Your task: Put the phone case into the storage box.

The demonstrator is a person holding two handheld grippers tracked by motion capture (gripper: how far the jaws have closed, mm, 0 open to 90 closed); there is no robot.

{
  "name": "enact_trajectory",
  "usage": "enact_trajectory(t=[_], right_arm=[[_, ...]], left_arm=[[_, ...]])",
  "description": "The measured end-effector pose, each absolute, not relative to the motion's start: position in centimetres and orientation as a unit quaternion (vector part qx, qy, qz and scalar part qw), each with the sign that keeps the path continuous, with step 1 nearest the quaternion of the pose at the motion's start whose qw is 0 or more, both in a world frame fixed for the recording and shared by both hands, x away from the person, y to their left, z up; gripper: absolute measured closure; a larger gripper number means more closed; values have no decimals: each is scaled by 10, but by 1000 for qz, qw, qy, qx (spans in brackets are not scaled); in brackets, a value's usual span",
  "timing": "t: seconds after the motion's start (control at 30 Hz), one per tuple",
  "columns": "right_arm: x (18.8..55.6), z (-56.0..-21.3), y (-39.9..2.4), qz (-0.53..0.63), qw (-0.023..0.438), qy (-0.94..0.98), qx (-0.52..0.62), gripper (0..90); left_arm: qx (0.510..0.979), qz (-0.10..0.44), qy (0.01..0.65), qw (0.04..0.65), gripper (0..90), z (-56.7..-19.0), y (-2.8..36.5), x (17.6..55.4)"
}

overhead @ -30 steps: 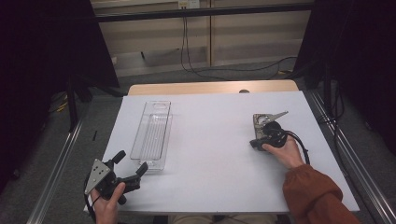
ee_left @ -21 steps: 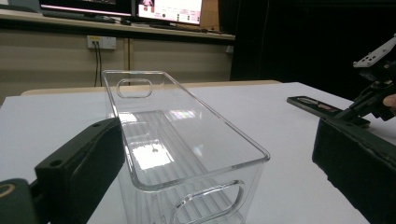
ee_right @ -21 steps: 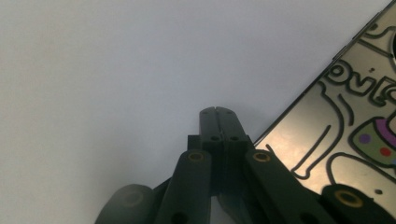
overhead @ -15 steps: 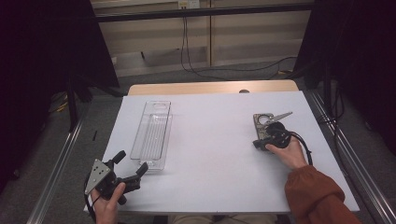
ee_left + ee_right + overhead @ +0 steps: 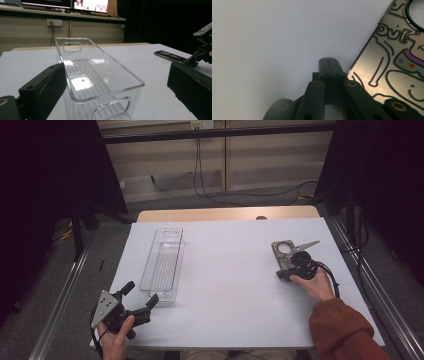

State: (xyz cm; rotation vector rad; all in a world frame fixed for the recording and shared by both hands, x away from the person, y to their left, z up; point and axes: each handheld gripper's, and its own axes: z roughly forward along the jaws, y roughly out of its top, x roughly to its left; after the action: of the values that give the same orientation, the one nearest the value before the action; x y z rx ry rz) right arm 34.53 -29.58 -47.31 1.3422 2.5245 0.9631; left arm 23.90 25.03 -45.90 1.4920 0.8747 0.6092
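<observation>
Phone case (image 5: 286, 254) lies flat, far right of surface (image 5: 225, 285). Right gripper (image 5: 328, 60), fingers closed and empty, noses its near edge. Left gripper (image 5: 141, 299), fingers open, flanks clear bin (image 5: 162, 265). Likely next: pry or nudge the case, regrip.

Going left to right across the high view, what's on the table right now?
Left gripper → clear plastic bin → phone case → right gripper, jaws shut at the case's near end.
</observation>
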Motion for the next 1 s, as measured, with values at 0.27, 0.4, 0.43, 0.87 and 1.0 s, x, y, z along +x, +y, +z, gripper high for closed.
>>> enact_trajectory(t=[0.27, 0.4, 0.43, 0.87, 1.0], right_arm=[[343, -473, -307, 317, 71, 828, 456, 900], [343, -473, -309, 318, 72, 828, 455, 900], [343, -474, -310, 320, 71, 830, 452, 900], [341, -474, -316, 324, 73, 821, 464, 900], [340, -471, -314, 343, 68, 823, 448, 900]], left_arm=[[646, 264, 379, 608, 25, -459, 250, 239], [646, 263, 379, 608, 25, -459, 251, 239], [645, 264, 379, 609, 25, -459, 250, 239], [646, 265, 378, 608, 25, -459, 250, 239], [647, 265, 377, 608, 25, -459, 251, 239]])
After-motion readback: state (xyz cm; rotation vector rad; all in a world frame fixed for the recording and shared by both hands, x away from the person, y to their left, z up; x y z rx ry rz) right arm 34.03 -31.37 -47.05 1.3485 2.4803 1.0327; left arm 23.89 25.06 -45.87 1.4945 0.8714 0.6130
